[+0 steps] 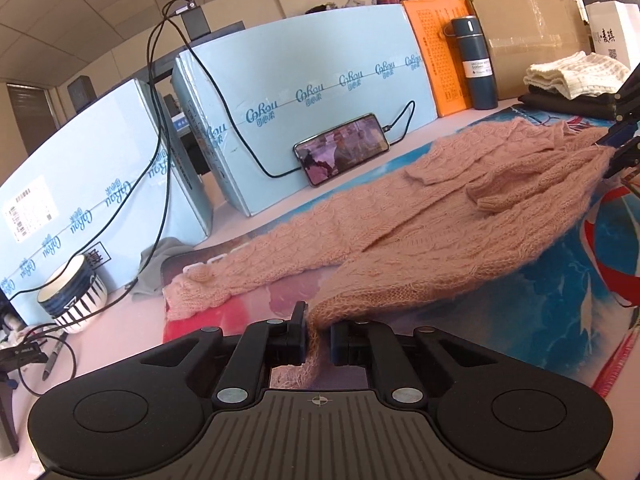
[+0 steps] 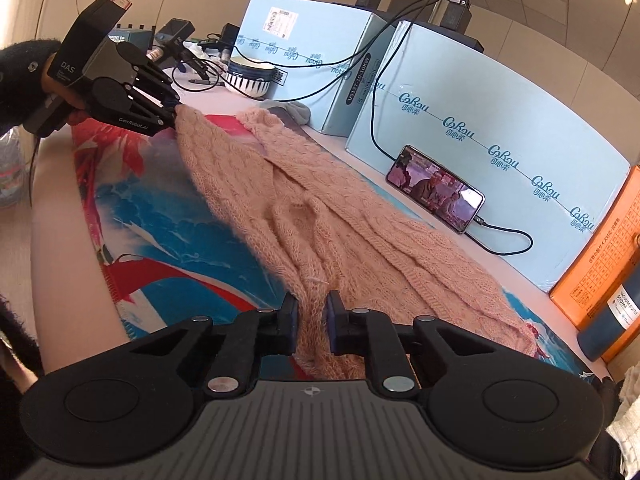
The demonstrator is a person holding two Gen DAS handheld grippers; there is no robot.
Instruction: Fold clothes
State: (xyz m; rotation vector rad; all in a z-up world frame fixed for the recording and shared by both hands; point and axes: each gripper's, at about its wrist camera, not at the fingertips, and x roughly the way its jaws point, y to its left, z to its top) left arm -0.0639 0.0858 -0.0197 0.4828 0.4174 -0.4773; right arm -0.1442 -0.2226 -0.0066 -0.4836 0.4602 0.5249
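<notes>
Two hand-held grippers are on the pink sweater (image 1: 460, 216) at once here, so we've got it pinched at both ends. Our left hand-held gripper (image 1: 318, 334) has its fingers pressed together on a fuzzy edge of the knit, with a bit of it hanging down between them. Our right hand-held gripper (image 2: 312, 320) is clamped on the opposite edge the same way, a fold of sweater bunched between its pads. The sweater lies stretched between the two across a colorful mat (image 1: 540, 300) on the surface, one sleeve (image 1: 240, 276) trailing off toward the striped bowl (image 1: 74, 294), the other folded over the body. Behind it we've got light blue boxes (image 1: 280, 92) with a phone (image 1: 342, 148) leaning on one, screen lit and a cable plugged in. Further along there's an orange box (image 1: 438, 48), a dark blue flask (image 1: 476, 64) and a stack of folded clothes (image 1: 576, 80), white on top of black. In the right wrist view the left gripper shows up across the mat, held in a hand with a dark fuzzy sleeve.
</notes>
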